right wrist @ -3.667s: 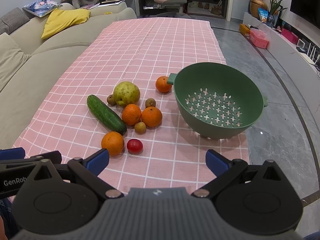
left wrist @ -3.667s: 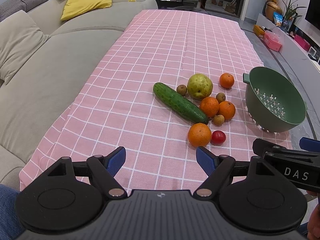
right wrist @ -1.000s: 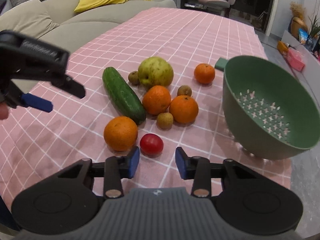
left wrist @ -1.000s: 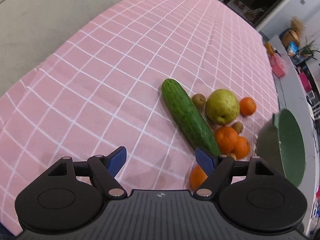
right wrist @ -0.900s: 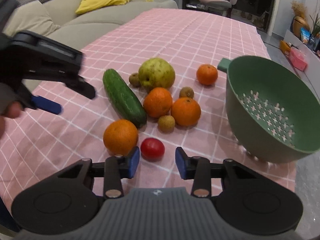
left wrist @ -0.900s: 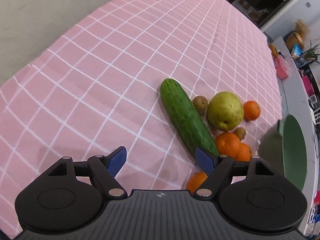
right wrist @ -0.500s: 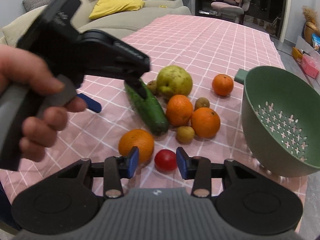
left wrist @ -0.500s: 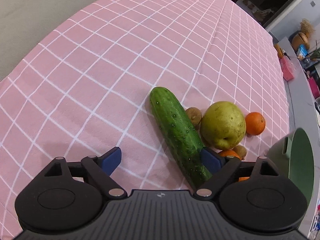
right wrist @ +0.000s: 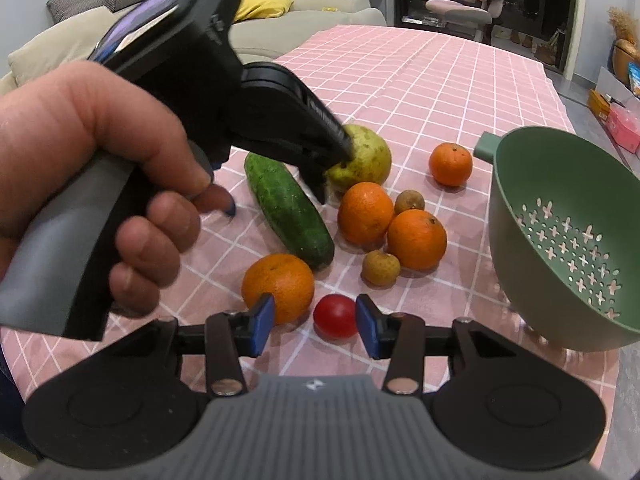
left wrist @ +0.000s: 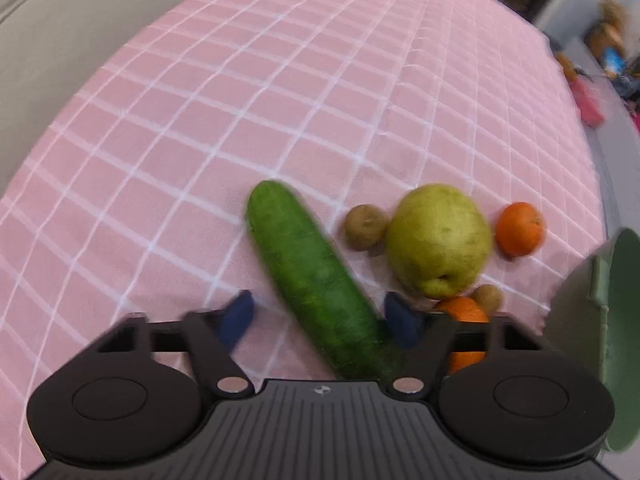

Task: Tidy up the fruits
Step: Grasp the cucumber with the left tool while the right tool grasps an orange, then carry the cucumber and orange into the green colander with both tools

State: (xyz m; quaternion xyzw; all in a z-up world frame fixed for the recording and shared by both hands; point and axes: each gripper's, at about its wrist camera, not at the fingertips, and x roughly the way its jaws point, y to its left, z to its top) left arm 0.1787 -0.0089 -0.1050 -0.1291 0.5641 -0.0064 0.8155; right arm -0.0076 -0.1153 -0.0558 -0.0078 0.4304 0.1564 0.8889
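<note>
A pink checked cloth [right wrist: 420, 80] covers the worktop, with a beige sofa [right wrist: 80, 28] running along its left side. At the right edge sits a green colander [right wrist: 560, 232], its handle pointing toward the fruit and its bowl holding nothing that shows.

The left hand-held gripper [left wrist: 318, 314] is gripped by a hand [right wrist: 100, 168] and hangs low over the cucumber [left wrist: 312, 280]. Its 2 blue-padded fingers [left wrist: 236, 316] stand apart on either side of the cucumber's near half, and whether either pad touches the skin cannot be told through the blur. The right hand-held gripper [right wrist: 315, 326] sits low near the front of the cloth, its fingers [right wrist: 262, 328] apart with the red tomato [right wrist: 335, 315] just ahead, between the pads and not clamped.

The cucumber lies slantwise on the cloth at the left of the group. Next to its far end rests a yellow-green pear [right wrist: 364, 158], with a small brown fruit [left wrist: 366, 226] between the 2. Right of the pear, apart from the rest and near the colander handle, is a small orange [right wrist: 450, 164]. In the middle are 2 oranges side by side, one [right wrist: 365, 212] beside the cucumber and another [right wrist: 416, 239] to its right, with a small brown fruit [right wrist: 409, 201] behind them and another [right wrist: 381, 267] in front. A fourth orange [right wrist: 278, 286] sits at the cucumber's near tip, just left of the tomato.
</note>
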